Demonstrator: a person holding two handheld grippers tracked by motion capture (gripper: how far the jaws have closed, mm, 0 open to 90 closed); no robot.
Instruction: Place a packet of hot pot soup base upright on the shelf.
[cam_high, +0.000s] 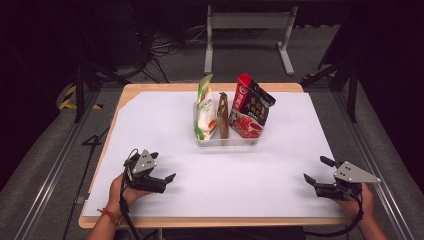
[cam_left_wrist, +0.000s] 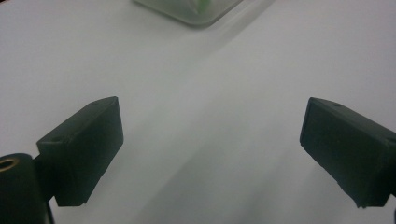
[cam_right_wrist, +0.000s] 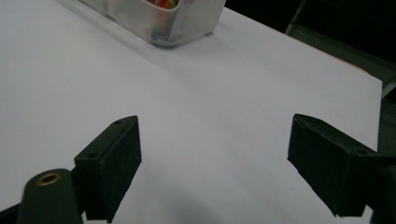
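A clear plastic bin (cam_high: 227, 141) stands at the middle of the white table sheet (cam_high: 165, 125). In it stand a green-and-white packet (cam_high: 204, 111), a slim brown packet (cam_high: 223, 116) and a red-and-black packet (cam_high: 250, 106), all upright. My left gripper (cam_high: 162, 167) rests near the front left, open, jaws wide apart with nothing between them (cam_left_wrist: 212, 154). My right gripper (cam_high: 316, 171) rests near the front right, also open and empty (cam_right_wrist: 215, 163). A corner of the bin (cam_left_wrist: 196, 11) lies ahead of the left gripper, and its other corner (cam_right_wrist: 177, 21) ahead of the right gripper.
The wooden table edge (cam_high: 210, 222) runs along the front. A grey metal stand (cam_high: 247, 30) and cables lie on the floor beyond the table. Bare white sheet stretches between both grippers and the bin.
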